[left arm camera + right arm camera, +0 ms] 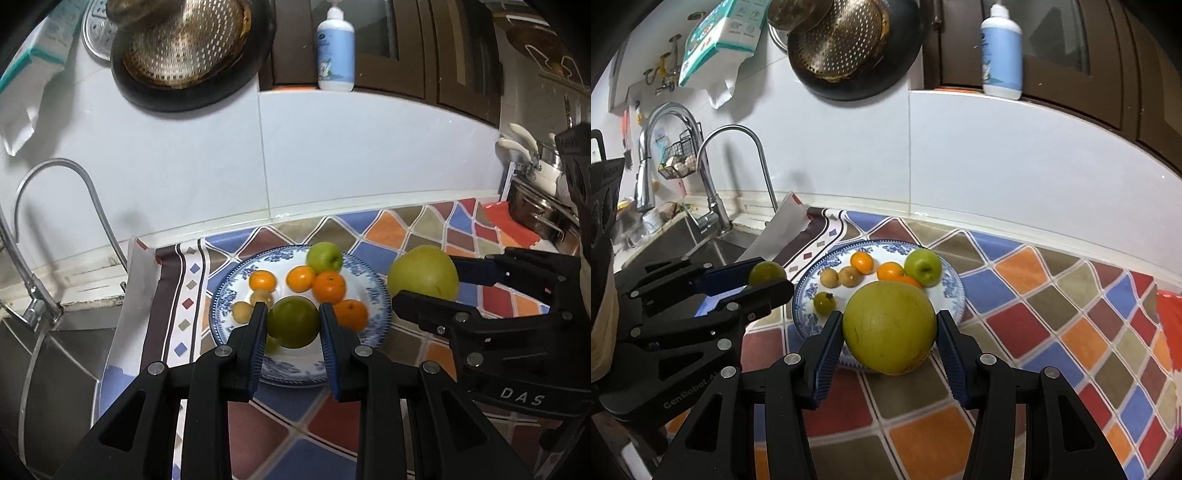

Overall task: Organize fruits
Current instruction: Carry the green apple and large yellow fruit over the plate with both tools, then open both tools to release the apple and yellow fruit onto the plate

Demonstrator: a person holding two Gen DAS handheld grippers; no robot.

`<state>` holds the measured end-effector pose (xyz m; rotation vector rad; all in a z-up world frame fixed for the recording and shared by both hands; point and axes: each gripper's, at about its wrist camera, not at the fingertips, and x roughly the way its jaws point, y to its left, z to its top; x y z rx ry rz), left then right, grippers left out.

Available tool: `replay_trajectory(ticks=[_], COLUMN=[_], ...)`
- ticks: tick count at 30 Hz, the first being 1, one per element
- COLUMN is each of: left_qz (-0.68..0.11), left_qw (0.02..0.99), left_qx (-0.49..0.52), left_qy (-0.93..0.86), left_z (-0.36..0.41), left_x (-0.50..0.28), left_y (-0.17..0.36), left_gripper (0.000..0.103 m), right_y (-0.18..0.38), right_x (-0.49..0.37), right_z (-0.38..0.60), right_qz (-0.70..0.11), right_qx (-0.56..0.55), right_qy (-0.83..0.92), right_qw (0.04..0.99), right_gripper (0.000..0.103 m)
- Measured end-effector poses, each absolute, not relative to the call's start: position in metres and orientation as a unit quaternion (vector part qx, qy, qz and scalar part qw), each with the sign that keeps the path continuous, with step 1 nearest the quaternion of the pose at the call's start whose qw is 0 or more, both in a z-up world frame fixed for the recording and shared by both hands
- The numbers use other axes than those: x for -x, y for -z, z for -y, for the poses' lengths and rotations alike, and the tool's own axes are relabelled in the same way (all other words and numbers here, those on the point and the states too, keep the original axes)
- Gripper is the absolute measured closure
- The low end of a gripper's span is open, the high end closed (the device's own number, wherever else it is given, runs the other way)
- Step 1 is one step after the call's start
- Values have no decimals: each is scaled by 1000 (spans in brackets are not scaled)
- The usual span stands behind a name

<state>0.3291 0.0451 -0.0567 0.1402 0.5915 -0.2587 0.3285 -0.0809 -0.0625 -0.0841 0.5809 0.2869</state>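
A blue-and-white plate (pixel 373 291) (pixel 951 291) on the patterned cloth holds several oranges (pixel 328 286), a green apple (pixel 325 256) (pixel 923 266), two small brown fruits (pixel 839 277) and a small green fruit (pixel 824 302). My left gripper (pixel 293 321) is shut on a dark green round fruit (pixel 293 321) (pixel 767 272) above the plate's near part. My right gripper (pixel 889 326) is shut on a large yellow-green pomelo-like fruit (pixel 889 326) (pixel 423 273), held above the plate's right edge.
A sink (pixel 676 240) with curved taps (pixel 713 206) lies left of the cloth. A dark pan with a strainer (pixel 184 48) hangs on the white wall. A lotion bottle (pixel 336 55) stands on the ledge. Steel pots (pixel 539 206) sit at the far right.
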Motion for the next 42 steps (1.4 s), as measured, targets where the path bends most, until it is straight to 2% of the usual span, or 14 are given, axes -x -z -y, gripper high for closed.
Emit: replay_trajectory(ticks=[10,24,29,31,37,39,42], left_qz=[-314,-331,-342,-343,-337,-333,-328], left_qw=[935,925,923,925,932,935,938], left_qx=[-71,-75,-73,-73,-64,-58,-52], left_qy=[149,171,157,145,117,106,96], left_z=[-62,-61,-64,-68,-79,-83,-87], left_x=[-386,-419,-422,-420,-406,-400,-391], left_y=[86,111,110,108,99,95,89], left_gripper=[75,75,65,57,52,48,47], right_y=[79,105,106,106,105,100,90], right_x=[-385,-425,-429,-430,-427,-424,-416], right_z=[59,56,57,57,54,53,53], right_qz=[-307,-337,-339,-340,-333,-323,-307], right_qx=[36,34,29,23,24,25,33], right_qy=[-150,-151,-150,-150,-155,-152,-138], right_qw=[939,929,928,928,930,934,941], right_gripper=[52,52,52,52,51,44,41])
